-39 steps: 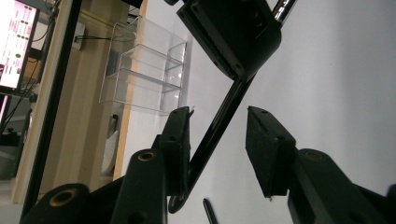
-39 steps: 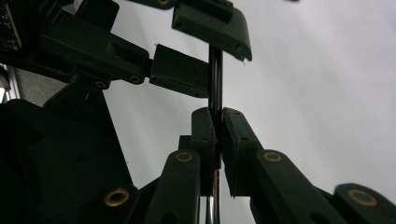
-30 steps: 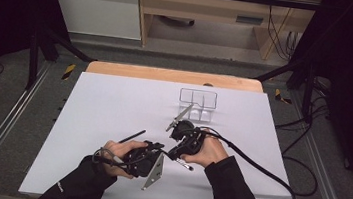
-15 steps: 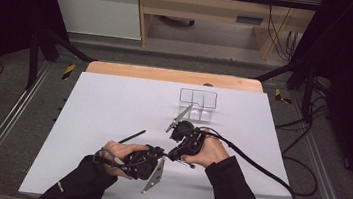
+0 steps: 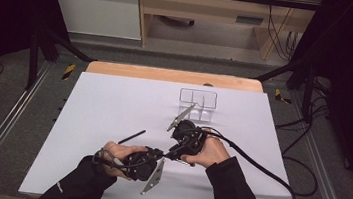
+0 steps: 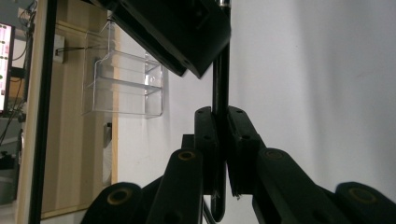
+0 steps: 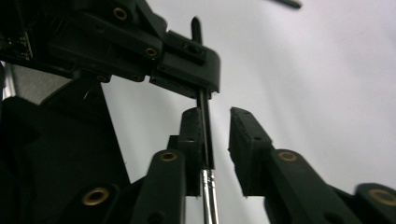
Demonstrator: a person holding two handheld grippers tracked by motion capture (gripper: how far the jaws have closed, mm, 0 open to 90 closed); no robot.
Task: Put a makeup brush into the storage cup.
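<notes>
Since the earlier frames your hands have hardly shifted on the worktop (image 5: 113, 107); what changed is at the claws. Your left claw (image 6: 223, 140) has been closing and now pinches the thin black pen (image 6: 220, 88) between its pads, as the left gripper view shows plainly. Your right claw (image 7: 219, 140) has just been opening: in the right gripper view its jaws stand apart, the pen (image 7: 205, 135) lying against one pad with a clear gap to the other, its silver ferrule low between the jaws. So the hand-over looks done at this point: the pen has passed from your right claw to your left, and it hangs in the air between your two hands, just above the sheet near the front edge.

What is left, judging by the layout: a second dark pen (image 5: 131, 136) lies loose on the sheet just beyond your left hand (image 5: 117, 155), and the clear compartment box (image 5: 198, 101) stands farther back, looking empty. Neither pen is in it yet, so the placing, if that is the aim, remains.
</notes>
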